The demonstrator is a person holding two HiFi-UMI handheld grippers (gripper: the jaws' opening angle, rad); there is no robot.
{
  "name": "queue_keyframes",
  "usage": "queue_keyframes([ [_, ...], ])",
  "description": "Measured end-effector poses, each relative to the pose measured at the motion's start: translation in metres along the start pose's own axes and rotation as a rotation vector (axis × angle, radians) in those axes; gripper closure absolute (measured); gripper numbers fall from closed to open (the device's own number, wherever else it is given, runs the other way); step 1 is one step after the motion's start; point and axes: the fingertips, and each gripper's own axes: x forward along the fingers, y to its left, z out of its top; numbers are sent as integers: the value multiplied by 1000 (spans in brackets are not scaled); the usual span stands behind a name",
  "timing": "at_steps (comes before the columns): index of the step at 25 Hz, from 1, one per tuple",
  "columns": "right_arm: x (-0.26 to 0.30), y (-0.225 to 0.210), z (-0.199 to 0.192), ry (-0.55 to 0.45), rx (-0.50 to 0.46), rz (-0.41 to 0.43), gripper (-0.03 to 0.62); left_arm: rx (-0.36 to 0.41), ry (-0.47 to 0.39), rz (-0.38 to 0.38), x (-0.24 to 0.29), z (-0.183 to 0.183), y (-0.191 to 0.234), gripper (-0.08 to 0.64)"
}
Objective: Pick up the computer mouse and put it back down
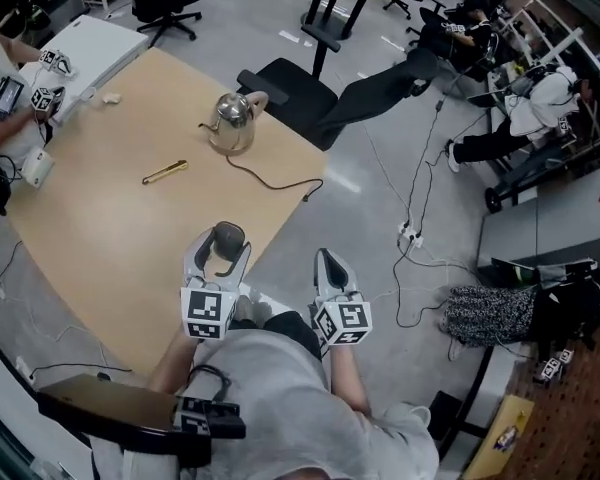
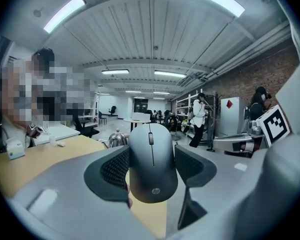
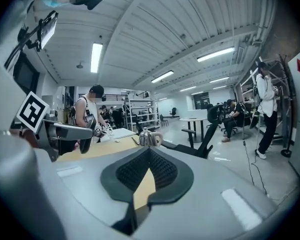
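Note:
A dark grey computer mouse (image 2: 152,163) is clamped between the padded jaws of my left gripper (image 2: 151,156), with its wheel end pointing away. In the head view the mouse (image 1: 228,236) is held at the near edge of the tan table (image 1: 110,238), at the tip of the left gripper (image 1: 220,251). How high it is above the tabletop I cannot tell. My right gripper (image 1: 329,266) hovers off the table's edge over the floor, to the right of the left one. Its jaws meet at the tips with nothing between them (image 3: 149,152).
Farther back on the table stands a metal kettle (image 1: 230,123) with a black cable (image 1: 275,180) trailing right. A yellow tool (image 1: 165,172) lies left of it. A person's hands (image 1: 20,118) work at the table's far left. A black office chair (image 1: 290,90) stands behind, and a power strip (image 1: 408,236) lies on the floor.

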Motion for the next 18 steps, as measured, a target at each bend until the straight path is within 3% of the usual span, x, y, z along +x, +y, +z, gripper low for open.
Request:
queue_keyframes([
  [18,84,39,-3,59,-18,196,585,-78,34,224,-4,-15,80,256],
])
